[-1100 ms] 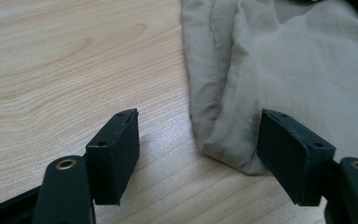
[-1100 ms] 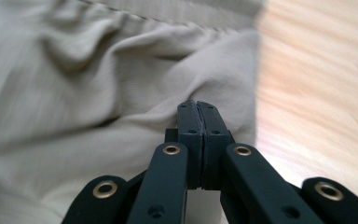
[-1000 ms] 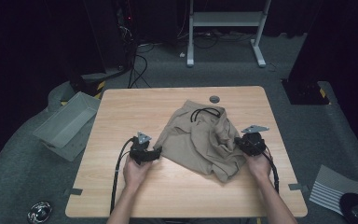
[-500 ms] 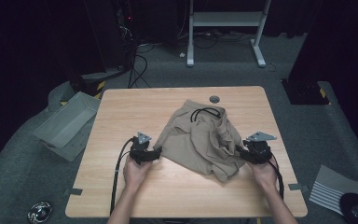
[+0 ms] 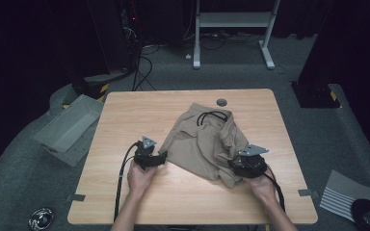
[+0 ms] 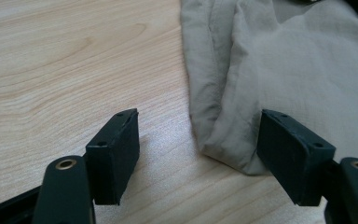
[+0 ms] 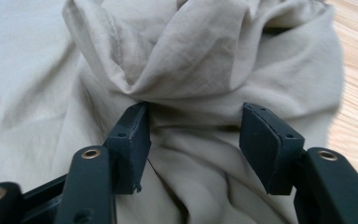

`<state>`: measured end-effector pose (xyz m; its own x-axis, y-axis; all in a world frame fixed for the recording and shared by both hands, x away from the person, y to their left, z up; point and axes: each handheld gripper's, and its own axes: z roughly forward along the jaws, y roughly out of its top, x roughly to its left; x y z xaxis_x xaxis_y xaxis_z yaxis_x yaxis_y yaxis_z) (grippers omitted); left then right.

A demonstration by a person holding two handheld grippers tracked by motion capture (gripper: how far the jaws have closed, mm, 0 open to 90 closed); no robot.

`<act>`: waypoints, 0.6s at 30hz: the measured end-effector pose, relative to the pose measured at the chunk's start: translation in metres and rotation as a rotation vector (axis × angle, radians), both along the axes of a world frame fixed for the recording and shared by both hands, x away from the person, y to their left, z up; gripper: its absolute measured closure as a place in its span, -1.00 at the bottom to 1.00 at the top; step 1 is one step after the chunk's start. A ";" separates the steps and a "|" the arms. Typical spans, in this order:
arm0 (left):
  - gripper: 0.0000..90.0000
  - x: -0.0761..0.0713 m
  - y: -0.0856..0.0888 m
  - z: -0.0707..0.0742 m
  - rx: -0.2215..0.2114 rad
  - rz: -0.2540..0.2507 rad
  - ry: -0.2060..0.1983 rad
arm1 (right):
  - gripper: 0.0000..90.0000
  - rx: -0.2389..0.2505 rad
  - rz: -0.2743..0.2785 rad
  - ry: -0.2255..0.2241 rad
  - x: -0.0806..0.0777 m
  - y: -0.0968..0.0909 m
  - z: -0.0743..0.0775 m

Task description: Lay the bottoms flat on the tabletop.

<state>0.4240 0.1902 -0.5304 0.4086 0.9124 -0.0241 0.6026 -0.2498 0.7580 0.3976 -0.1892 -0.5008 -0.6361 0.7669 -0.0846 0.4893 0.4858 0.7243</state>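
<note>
A crumpled beige garment (image 5: 204,142) with a black drawstring (image 5: 211,115) lies on the wooden table (image 5: 139,110). My left gripper (image 5: 163,159) rests at the garment's near left corner. In the left gripper view that corner (image 6: 228,144) lies between the open jaws of my left gripper (image 6: 198,137), and neither pad touches it. My right gripper (image 5: 235,166) is at the garment's near right edge. Its jaws have just been opening. In the right gripper view, bunched folds (image 7: 191,70) lie between and ahead of the spread pads of my right gripper (image 7: 193,140), which do not press on them.
A small grey disc (image 5: 221,102) sits on the table beyond the garment. On the floor, a grey open box (image 5: 67,127) stands to the left, a white stand (image 5: 231,29) is behind the table, and a striped mat (image 5: 344,197) lies to the right.
My right gripper has let go of the garment's right edge: its jaws were shut and now stand apart. It has slid toward the person and slightly left. The left gripper has stayed put.
</note>
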 end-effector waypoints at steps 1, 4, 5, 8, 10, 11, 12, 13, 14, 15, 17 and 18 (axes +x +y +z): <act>-0.34 0.000 0.000 0.000 0.000 0.000 0.000 | -0.05 0.000 0.000 0.000 0.000 0.000 0.000; -0.33 0.000 0.000 0.000 0.001 -0.001 -0.001 | 0.08 -0.012 0.005 -0.003 0.005 0.008 -0.001; -0.31 0.000 0.000 0.000 0.000 -0.003 -0.001 | 0.34 -0.020 0.006 -0.008 0.009 0.011 -0.001; -0.25 -0.001 0.000 0.000 -0.002 -0.014 -0.004 | 0.61 -0.018 0.012 -0.005 0.013 0.012 -0.001; -0.19 -0.003 0.001 0.000 -0.002 -0.017 -0.007 | 0.80 0.000 0.016 0.007 0.017 0.011 -0.002; -0.18 -0.003 0.001 0.000 -0.002 -0.017 -0.008 | 0.88 0.007 0.017 0.011 0.018 0.010 -0.002; -0.16 -0.004 0.002 0.000 -0.003 -0.013 -0.007 | 0.93 0.018 0.017 0.010 0.020 0.008 -0.001; -0.16 -0.005 0.003 0.000 -0.003 -0.010 -0.007 | 0.93 0.018 0.017 0.010 0.020 0.008 -0.001; -0.16 -0.006 0.004 0.000 -0.003 -0.008 -0.008 | 0.94 0.021 0.018 0.010 0.021 0.007 -0.001; -0.13 -0.008 0.005 0.000 0.000 -0.006 -0.009 | 0.95 0.023 0.018 0.007 0.021 0.007 0.001; -0.13 -0.011 0.007 0.001 0.011 -0.001 -0.010 | 0.95 0.023 0.020 0.002 0.021 0.006 0.002; -0.12 -0.012 0.008 0.002 0.020 -0.001 -0.011 | 0.95 0.023 0.018 0.000 0.021 0.006 0.003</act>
